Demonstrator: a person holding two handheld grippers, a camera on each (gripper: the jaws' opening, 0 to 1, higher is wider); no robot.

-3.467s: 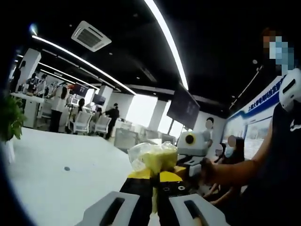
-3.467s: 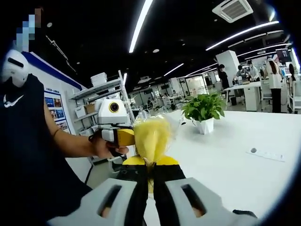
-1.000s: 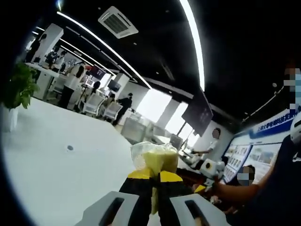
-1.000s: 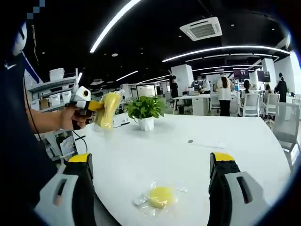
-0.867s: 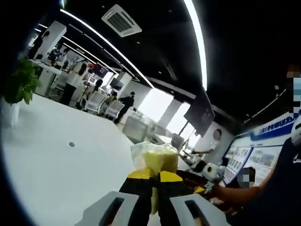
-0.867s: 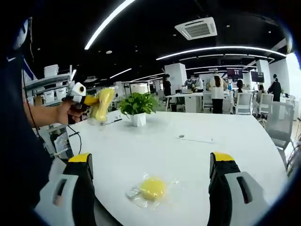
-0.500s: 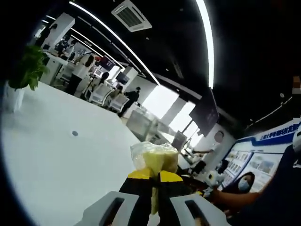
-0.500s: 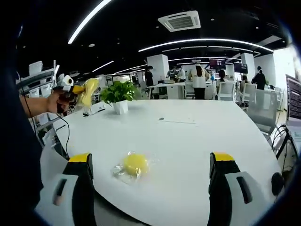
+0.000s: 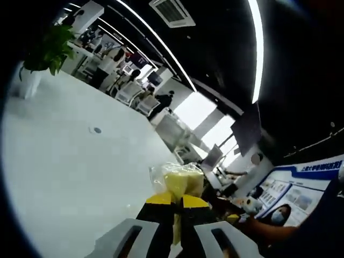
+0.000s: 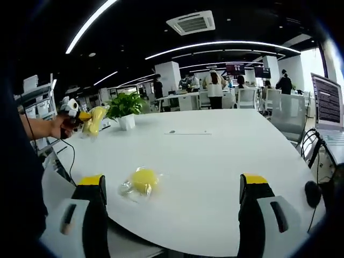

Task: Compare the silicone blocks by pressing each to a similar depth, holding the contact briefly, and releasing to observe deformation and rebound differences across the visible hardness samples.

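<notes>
Yellow silicone in a clear plastic bag: one block (image 9: 180,183) is clamped between the closed jaws of the left tool (image 9: 176,203), its crinkled wrapping bulging above the yellow-and-black tips. In the right gripper view that same left tool (image 10: 86,119) shows at the far left, held up by a hand (image 10: 60,127) above the edge of the white surface (image 10: 215,161), with its bagged block (image 10: 94,120) sticking out toward a potted plant (image 10: 124,110).

The right tool (image 10: 174,185) has its jaws wide apart, gripping nothing. Between them, nearer the left jaw, a second bagged yellow block (image 10: 141,181) lies flat on the surface, touching neither jaw.

In the left gripper view the plant (image 9: 45,56) sits at the upper left on the surface (image 9: 70,161), with a small round dark spot (image 9: 96,129) further along. A blue wall board (image 9: 301,172) at the right carries white writing, too blurred to read; no other lettering is legible. Office chairs (image 10: 258,99) and standing people (image 10: 215,86) fill the background, and a monitor (image 10: 325,99) stands at the right edge.
</notes>
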